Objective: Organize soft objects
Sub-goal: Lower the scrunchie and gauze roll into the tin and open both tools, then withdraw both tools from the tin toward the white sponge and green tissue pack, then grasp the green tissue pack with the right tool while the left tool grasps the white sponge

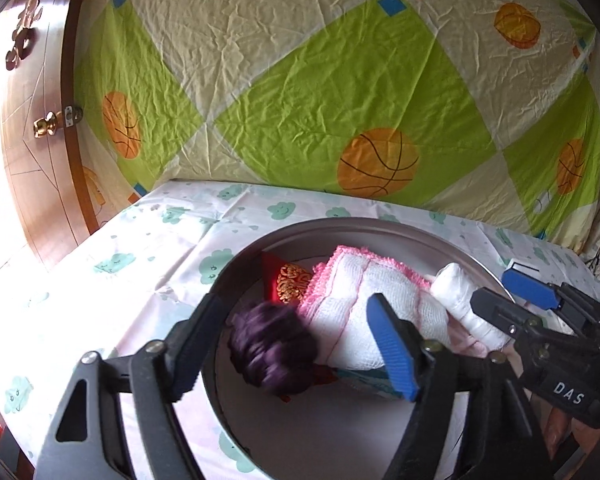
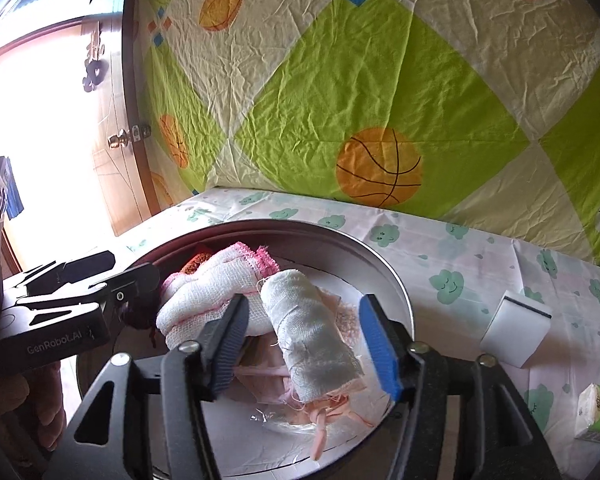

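A round metal tray [image 1: 340, 228] [image 2: 380, 264] holds soft things. In the left wrist view they are a purple yarn ball [image 1: 272, 352], a red embroidered pouch [image 1: 288, 284], a folded white cloth with pink edging [image 1: 356, 292] and a rolled white gauze cloth [image 1: 468, 308]. My left gripper [image 1: 296, 352] is open, its fingers either side of the purple ball, which looks blurred. My right gripper [image 2: 308, 344] is open around the rolled white gauze cloth [image 2: 312, 332], apart from it. The pink-edged cloth [image 2: 212, 280] lies left of the roll.
The tray sits on a cloud-print tablecloth [image 2: 460, 256]. A white sponge with a dark edge [image 2: 516, 328] and a tissue pack [image 2: 596, 412] lie right of the tray. A basketball-print sheet [image 1: 340, 80] hangs behind. A wooden door [image 1: 32, 128] is at the left.
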Motion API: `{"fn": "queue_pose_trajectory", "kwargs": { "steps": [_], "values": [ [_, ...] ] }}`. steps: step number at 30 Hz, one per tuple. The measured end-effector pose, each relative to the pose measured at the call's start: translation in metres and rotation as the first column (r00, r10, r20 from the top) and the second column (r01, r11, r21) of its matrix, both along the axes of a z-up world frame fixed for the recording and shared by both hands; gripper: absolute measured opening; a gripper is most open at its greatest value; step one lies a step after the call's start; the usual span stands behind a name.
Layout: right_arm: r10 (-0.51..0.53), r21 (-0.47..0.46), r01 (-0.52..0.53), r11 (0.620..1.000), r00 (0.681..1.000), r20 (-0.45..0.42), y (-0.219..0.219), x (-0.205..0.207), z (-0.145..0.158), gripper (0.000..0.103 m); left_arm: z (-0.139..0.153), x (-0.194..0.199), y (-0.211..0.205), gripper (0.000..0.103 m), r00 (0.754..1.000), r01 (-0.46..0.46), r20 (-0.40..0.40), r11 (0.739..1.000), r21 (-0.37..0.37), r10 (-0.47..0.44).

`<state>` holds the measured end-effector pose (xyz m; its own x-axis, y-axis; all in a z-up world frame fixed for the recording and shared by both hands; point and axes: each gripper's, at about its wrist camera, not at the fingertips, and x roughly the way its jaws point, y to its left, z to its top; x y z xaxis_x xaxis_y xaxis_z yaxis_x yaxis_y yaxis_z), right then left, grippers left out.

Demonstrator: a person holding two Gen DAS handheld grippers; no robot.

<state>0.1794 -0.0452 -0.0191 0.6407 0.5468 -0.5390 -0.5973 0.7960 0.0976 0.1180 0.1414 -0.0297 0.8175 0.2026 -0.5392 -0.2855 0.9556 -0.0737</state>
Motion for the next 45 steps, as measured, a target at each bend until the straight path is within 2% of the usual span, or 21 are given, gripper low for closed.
{"fn": "queue_pose_trajectory", "kwargs": {
  "steps": [4,8,15,19,23,28,30,32,35,39,45],
  "values": [
    [-0.018,0.025,0.017,1.000,0.999,0.031,-0.019,-0.009,0.012,0.068,0.009,-0.008,-0.010,0.091,0.999,0.005,0.035,1.000,-0.003,-0.005],
    [-0.045,0.028,0.043,0.999,0.997,0.066,-0.044,-0.016,0.021,0.073,0.017,-0.010,-0.030,0.101,0.997,0.031,0.065,1.000,-0.001,-0.031],
    [-0.163,0.005,0.164,0.987,0.982,0.097,-0.107,-0.011,0.021,0.076,0.020,0.003,-0.094,0.102,0.987,0.153,0.051,0.988,0.035,-0.155],
    [-0.287,0.006,0.287,0.958,0.955,0.073,-0.157,0.001,0.016,0.076,0.017,0.016,-0.131,0.102,0.972,0.231,0.021,0.972,0.038,-0.232],
    [-0.409,-0.018,0.410,0.912,0.911,0.054,-0.202,0.014,0.011,0.077,0.011,0.032,-0.167,0.102,0.953,0.302,-0.019,0.953,0.038,-0.301],
    [-0.495,-0.059,0.494,0.868,0.869,-0.014,-0.238,0.031,-0.003,0.079,0.006,0.057,-0.203,0.102,0.935,0.353,-0.062,0.935,0.042,-0.350],
    [-0.509,-0.093,0.503,0.859,0.859,-0.053,-0.246,0.039,-0.012,0.084,0.004,0.069,-0.216,0.102,0.928,0.367,-0.087,0.929,0.039,-0.363],
    [-0.505,-0.115,0.496,0.861,0.860,-0.073,-0.251,0.045,-0.020,0.084,0.001,0.081,-0.228,0.102,0.921,0.381,-0.107,0.923,0.046,-0.375],
    [-0.505,-0.135,0.489,0.862,0.854,-0.128,-0.256,0.051,-0.032,0.084,-0.003,0.094,-0.239,0.102,0.925,0.372,-0.120,0.925,0.076,-0.362],
    [-0.492,-0.145,0.472,0.870,0.852,-0.178,-0.256,0.059,-0.038,0.085,-0.007,0.108,-0.245,0.102,0.923,0.372,-0.140,0.926,0.072,-0.360],
    [-0.464,-0.234,0.410,0.882,0.844,-0.270,-0.244,0.076,-0.055,0.086,-0.017,0.121,-0.247,0.102,0.919,0.369,-0.170,0.928,0.050,-0.356]
  ]
}}
